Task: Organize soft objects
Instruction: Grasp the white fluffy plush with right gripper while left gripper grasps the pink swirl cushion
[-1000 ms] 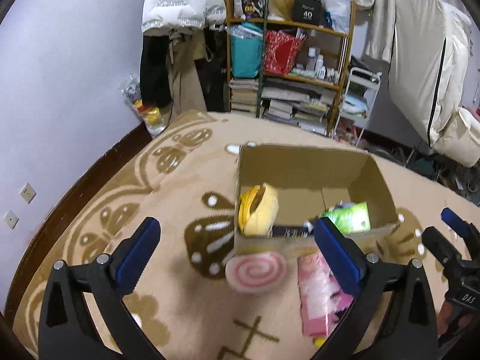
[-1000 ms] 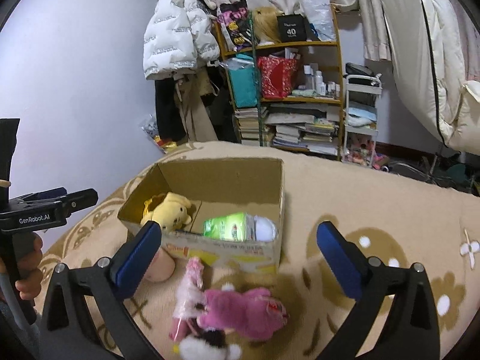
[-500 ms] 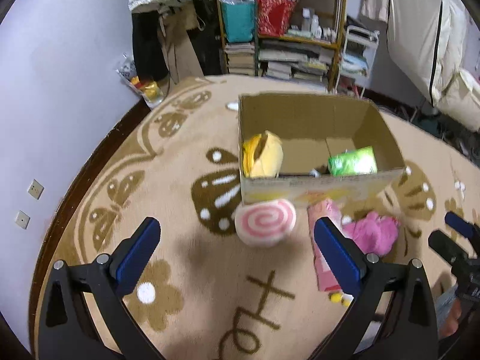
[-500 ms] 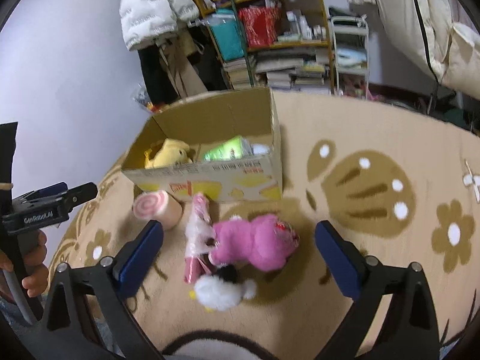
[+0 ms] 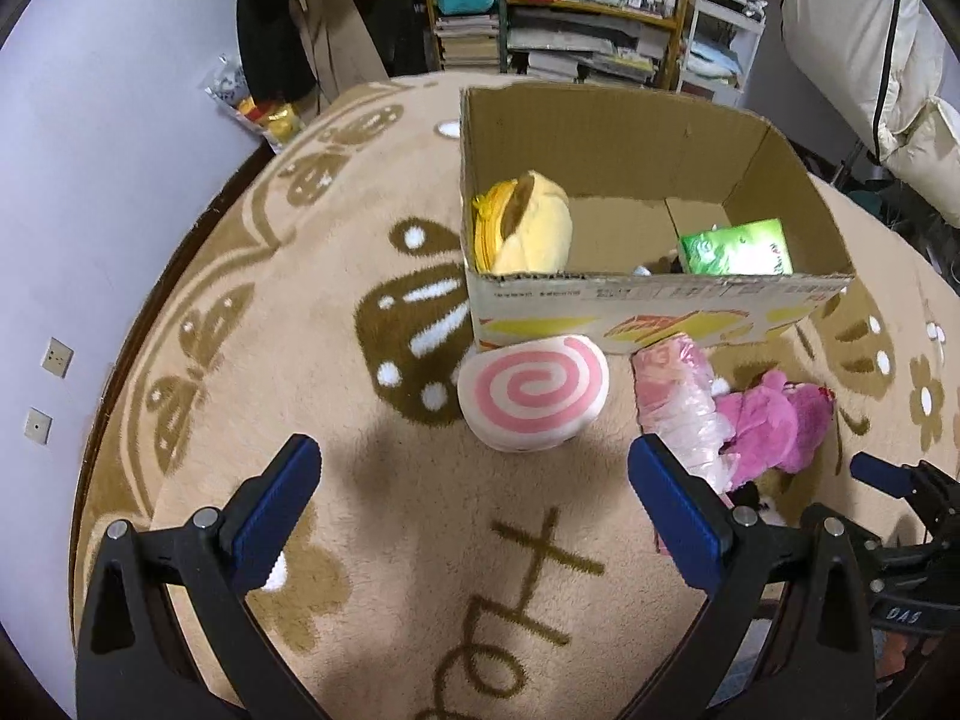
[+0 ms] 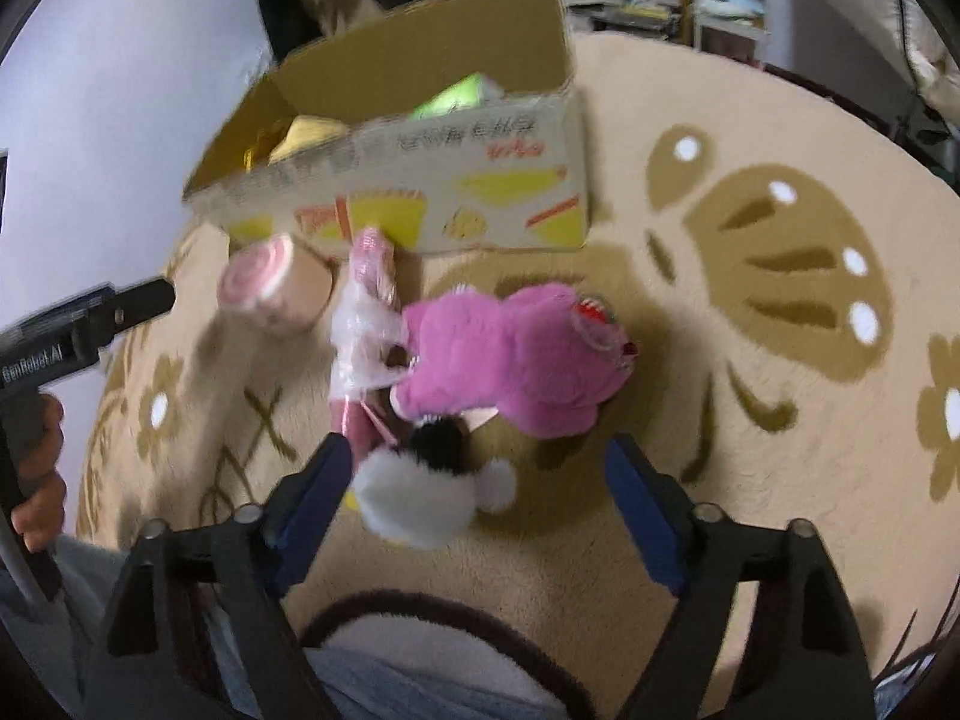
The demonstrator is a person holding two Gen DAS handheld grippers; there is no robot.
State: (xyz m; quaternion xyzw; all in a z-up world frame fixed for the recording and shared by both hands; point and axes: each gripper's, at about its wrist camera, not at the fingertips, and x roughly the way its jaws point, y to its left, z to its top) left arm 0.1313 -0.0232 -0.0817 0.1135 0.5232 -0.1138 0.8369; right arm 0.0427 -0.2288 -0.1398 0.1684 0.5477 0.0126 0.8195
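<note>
The right claw [image 6: 474, 492] is hanging wide and empty over the white plush [image 6: 414, 504], which is touching the pink plush [image 6: 510, 360] and a plastic-wrapped toy [image 6: 360, 324]; closing could snag those. The left claw [image 5: 474, 498], also wide and empty, is facing the swirl cushion [image 5: 534, 390] against the box [image 5: 660, 306] wall, with open rug [image 5: 270, 330] lying left.

Pink-and-white spiral cushion [image 5: 533, 389], magenta plush toy [image 6: 510, 360], yellow plush [image 5: 528, 228], green packet [image 5: 735, 247], tan carpet [image 5: 300, 312] with brown butterflies.
</note>
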